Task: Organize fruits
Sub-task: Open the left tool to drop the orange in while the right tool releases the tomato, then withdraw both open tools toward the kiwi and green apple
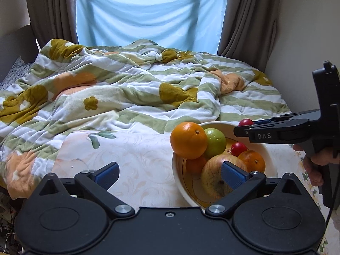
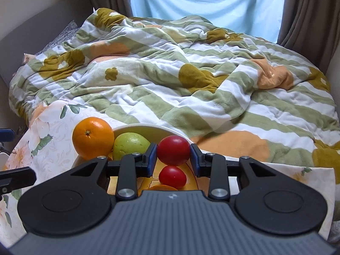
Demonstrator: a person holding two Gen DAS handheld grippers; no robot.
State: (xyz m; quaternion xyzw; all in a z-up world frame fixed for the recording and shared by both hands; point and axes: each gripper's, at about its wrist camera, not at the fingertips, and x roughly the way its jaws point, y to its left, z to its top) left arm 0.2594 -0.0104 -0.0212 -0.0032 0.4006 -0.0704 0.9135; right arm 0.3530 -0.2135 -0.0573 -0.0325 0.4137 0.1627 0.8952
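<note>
A cream bowl (image 1: 214, 124) (image 2: 138, 127) sits on the flowered sheet and holds a large orange (image 1: 188, 140) (image 2: 92, 138), a green apple (image 1: 214, 142) (image 2: 129, 144), a yellow-red apple (image 1: 212, 178), a small orange (image 1: 251, 160) and a red tomato (image 1: 238, 148) (image 2: 172, 176). My right gripper (image 2: 173, 155) (image 1: 244, 127) is shut on another red tomato (image 2: 173, 150) (image 1: 245, 122), held just above the bowl's far side. My left gripper (image 1: 170, 174) stands open and empty at the bowl's near left, its right finger (image 1: 230, 174) in front of the yellow-red apple.
A rumpled green-and-white striped blanket (image 1: 127, 89) (image 2: 191, 85) covers the bed behind the bowl. A person's hand (image 1: 314, 165) grips the right tool's handle. Brown curtains (image 1: 244, 21) and a pale blue sheet (image 1: 148, 10) hang at the back. A wall (image 1: 308, 42) runs along the right.
</note>
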